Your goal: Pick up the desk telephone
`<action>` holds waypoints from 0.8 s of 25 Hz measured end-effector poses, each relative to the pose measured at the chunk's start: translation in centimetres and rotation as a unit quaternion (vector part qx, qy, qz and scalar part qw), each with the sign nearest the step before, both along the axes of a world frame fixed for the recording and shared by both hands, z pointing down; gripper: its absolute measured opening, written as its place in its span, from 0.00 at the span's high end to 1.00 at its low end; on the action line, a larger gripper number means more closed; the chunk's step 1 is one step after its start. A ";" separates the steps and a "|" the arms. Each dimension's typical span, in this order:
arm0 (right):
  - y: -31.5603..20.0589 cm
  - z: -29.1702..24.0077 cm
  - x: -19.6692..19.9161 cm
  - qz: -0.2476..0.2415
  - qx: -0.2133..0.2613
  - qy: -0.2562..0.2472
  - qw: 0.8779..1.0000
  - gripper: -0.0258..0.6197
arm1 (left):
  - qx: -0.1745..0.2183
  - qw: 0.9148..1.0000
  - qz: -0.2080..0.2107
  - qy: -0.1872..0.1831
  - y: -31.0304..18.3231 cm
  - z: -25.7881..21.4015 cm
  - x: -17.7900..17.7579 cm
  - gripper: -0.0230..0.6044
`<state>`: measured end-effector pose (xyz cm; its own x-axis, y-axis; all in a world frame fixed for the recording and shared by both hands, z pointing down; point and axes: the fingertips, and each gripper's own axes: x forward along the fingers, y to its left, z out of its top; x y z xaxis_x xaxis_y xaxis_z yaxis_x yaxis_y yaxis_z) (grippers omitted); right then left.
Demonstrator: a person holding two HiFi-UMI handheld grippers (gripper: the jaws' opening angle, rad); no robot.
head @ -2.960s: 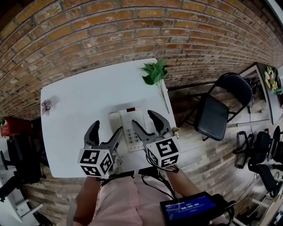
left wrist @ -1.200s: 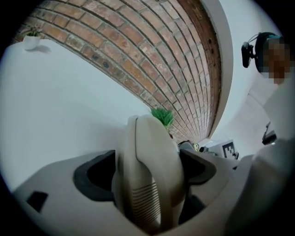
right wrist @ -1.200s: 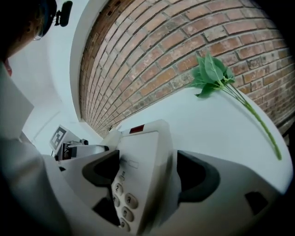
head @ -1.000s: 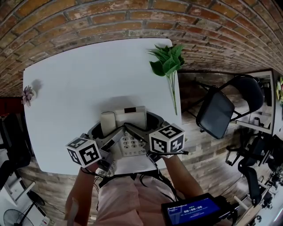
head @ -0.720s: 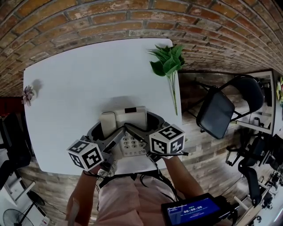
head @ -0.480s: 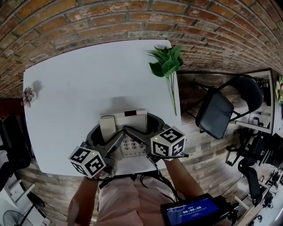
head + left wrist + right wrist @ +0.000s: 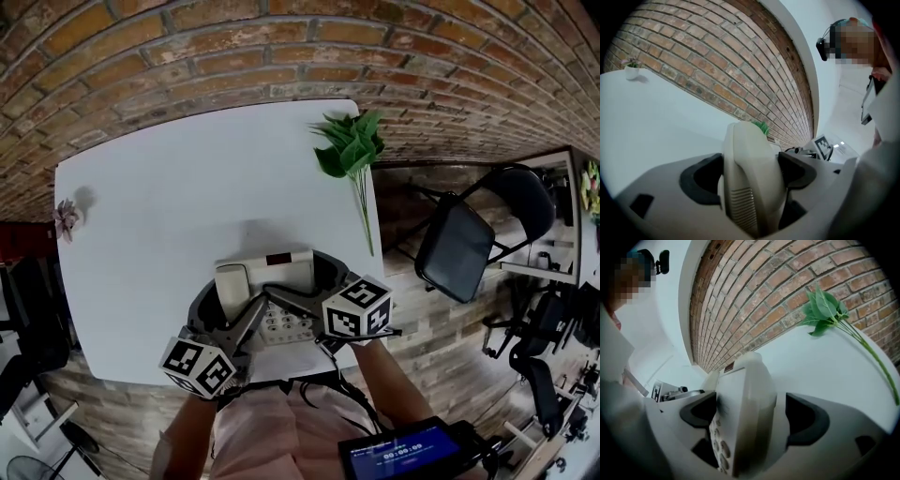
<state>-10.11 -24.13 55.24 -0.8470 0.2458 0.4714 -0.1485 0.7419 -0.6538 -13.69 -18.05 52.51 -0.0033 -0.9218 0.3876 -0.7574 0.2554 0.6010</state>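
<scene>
The beige desk telephone (image 7: 281, 281) lies near the front edge of the white table (image 7: 159, 197), its handset (image 7: 232, 286) on its left side. My left gripper (image 7: 230, 305) has just been closing. Its jaws straddle the handset (image 7: 750, 187), and both pads sit against its sides. My right gripper (image 7: 300, 281) has just been opening. The phone body (image 7: 740, 413) sits between its jaws, keypad toward the left pad, with a gap showing at the right pad. I cannot tell whether the phone is off the table.
A leafy green stem (image 7: 352, 155) lies at the table's far right corner. A small potted flower (image 7: 67, 217) stands at the far left edge. A brick wall runs behind the table. A black folding chair (image 7: 464, 239) stands to the right. A screen (image 7: 398, 457) hangs at my waist.
Three seconds ago both grippers hung open short of the phone; they now straddle it. Over the last second the left gripper's cube has rolled and drawn toward me. The right has hardly moved.
</scene>
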 end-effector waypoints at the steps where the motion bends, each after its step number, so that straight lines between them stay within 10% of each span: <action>1: 0.0 0.0 0.0 -0.002 -0.003 0.000 1.000 0.22 | 0.003 1.000 -0.002 -0.006 0.0 -0.1 0.0 0.35; 12: 1.7 -1.1 -0.5 -0.043 -0.074 -0.033 0.996 0.33 | 0.022 0.998 -0.020 -0.061 0.8 -1.5 0.1 0.37; 20: 1.8 -2.5 -0.8 -0.035 -0.072 -0.091 0.993 0.39 | 0.014 0.993 0.080 -0.085 1.1 -1.5 1.0 0.26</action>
